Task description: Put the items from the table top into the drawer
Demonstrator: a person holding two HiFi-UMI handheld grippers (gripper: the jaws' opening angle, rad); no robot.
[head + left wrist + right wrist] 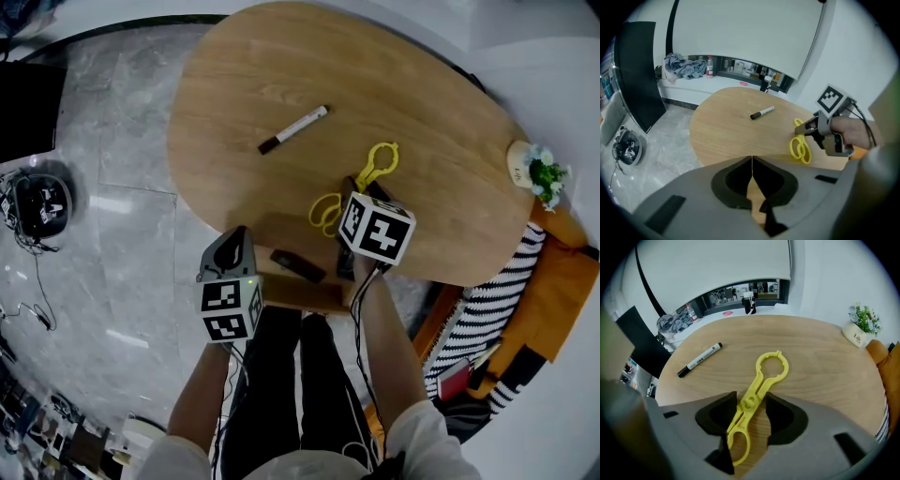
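Right gripper (361, 194) was over the near side of the oval wooden table (281, 75), pointing steeply down. In the right gripper view its jaws (752, 411) stood spread. The yellow scissor-shaped plastic tool (757, 385) lay flat on the wood between them, pivot about level with the pads. Wood showed between the tool and the right-hand pad. The left-hand pad overlapped the tool's finger loops in that view; no clear pinch, tool not lifted. The tool's ring end stuck out past the fingertips toward the table's middle, and the loops lay back under the gripper. Head view showed the same: tool (364, 173) on the tabletop, ring clear of the gripper, loops beside the marker cube.

Left gripper (234, 246) hung off the near edge of the table, to the left of the right one and well apart from the tool. Its jaws (752, 164) were pressed together, only a thin seam between the pads and nothing in them. From its view the right gripper sat over the tool (800, 147) at the right.

A black-and-white marker (293, 129) lay alone farther in on the table, apart from both grippers.

A wooden drawer (300, 292) stuck out under the near table edge between the two grippers. A dark oblong thing (298, 265) sat at it, too small to identify.

A small potted plant (544, 173) stood at the table's far right edge.
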